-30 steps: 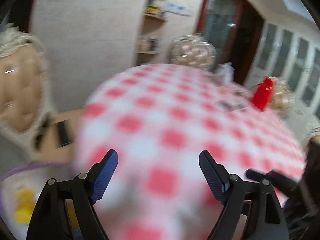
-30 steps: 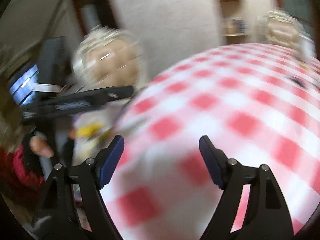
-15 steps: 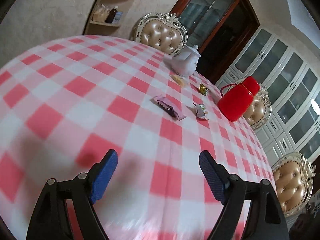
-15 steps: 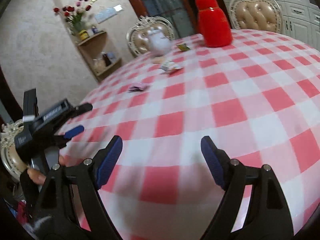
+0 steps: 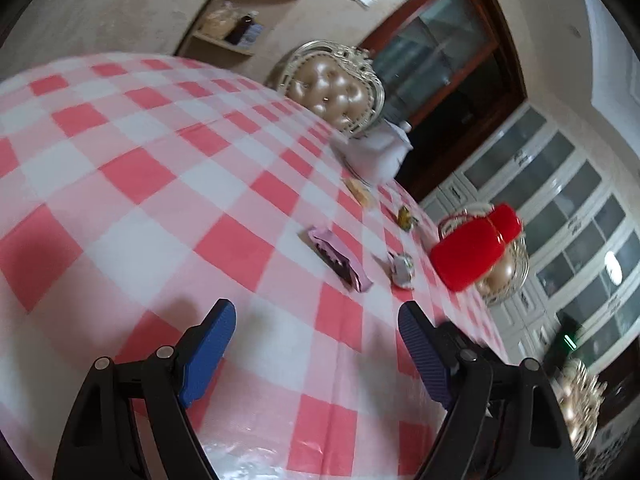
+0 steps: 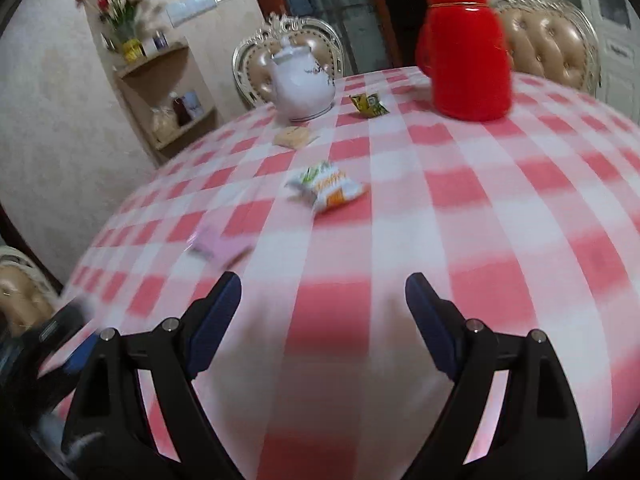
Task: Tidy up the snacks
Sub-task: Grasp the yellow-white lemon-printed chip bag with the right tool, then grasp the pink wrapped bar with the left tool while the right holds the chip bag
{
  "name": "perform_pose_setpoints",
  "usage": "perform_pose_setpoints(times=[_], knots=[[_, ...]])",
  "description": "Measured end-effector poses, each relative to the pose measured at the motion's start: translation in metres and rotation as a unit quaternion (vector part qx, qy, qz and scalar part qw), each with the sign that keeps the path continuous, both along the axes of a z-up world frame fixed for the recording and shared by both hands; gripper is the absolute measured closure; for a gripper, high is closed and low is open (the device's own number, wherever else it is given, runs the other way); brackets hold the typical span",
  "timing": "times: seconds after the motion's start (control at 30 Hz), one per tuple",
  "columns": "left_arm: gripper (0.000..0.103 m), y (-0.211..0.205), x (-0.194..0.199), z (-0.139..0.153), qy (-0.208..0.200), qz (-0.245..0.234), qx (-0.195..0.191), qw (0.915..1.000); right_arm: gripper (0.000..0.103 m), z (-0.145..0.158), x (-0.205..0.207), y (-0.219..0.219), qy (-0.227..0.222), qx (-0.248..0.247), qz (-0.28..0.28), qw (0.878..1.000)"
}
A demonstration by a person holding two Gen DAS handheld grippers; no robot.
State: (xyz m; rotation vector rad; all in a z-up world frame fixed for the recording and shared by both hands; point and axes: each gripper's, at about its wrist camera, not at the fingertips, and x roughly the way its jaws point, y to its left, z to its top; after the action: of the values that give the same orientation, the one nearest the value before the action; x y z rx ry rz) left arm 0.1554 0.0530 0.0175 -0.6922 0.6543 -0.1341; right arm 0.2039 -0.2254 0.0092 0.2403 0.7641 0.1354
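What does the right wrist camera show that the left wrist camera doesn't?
Right wrist only: a vase of red flowers on the wall shelf.
Left wrist only: white glass-fronted cabinets.
Both: the checked tablecloth, white teapot, red thermos, the pink snack packet, and each view's own gripper, right and left, jaws open and empty.

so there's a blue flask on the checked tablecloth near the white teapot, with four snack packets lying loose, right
Not quite: the flask is red, not blue, as the right wrist view shows. It does stand on the checked tablecloth near the white teapot, with four snack packets loose.
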Motion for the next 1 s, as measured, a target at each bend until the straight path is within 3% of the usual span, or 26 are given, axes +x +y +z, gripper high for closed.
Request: perform_pose_setpoints(times=[0.23,0.4,0.47,0.5,0.57,0.63,0.67,1.0], knots=[[0.019,0.002,0.006,-0.005,0.017,0.005,-0.002,0.9998,0.017,-0.015,0.087,0.014,0.047,-0.046,0.033,0.997],[0.019,-0.001,0.007,-0.007,0.022,0.000,0.005,0.9997,0.017,-0.023,0.110,0.012,0.073,-0.051,0.048,0.995],[0.019,-0.001,0.007,-0.007,0.022,0.001,0.007,0.9997,0.032,-0.021,0.107,0.017,0.069,-0.062,0.063,0.994],[0.019,-0.001,0.008,-0.008,0.024,-0.001,0.008,0.9997,0.046,-0.020,0.104,0.020,0.068,-0.075,0.068,0.993],[0.019,0.000,0.009,-0.009,0.027,0.000,0.007,0.9996,0.047,-0.018,0.088,0.026,0.064,-0.099,0.076,0.990],[0.019,0.003,0.010,-0.011,0.031,0.004,0.003,0.9995,0.053,-0.014,0.063,0.025,0.057,-0.104,0.075,0.990],[0.019,0.004,0.010,-0.011,0.032,0.007,0.001,0.9994,0.061,-0.012,0.052,0.023,0.056,-0.094,0.075,0.991],[0.019,0.007,0.011,-0.014,0.039,0.009,-0.004,0.9992,0.060,0.010,-0.123,0.018,0.047,-0.085,0.056,0.994]])
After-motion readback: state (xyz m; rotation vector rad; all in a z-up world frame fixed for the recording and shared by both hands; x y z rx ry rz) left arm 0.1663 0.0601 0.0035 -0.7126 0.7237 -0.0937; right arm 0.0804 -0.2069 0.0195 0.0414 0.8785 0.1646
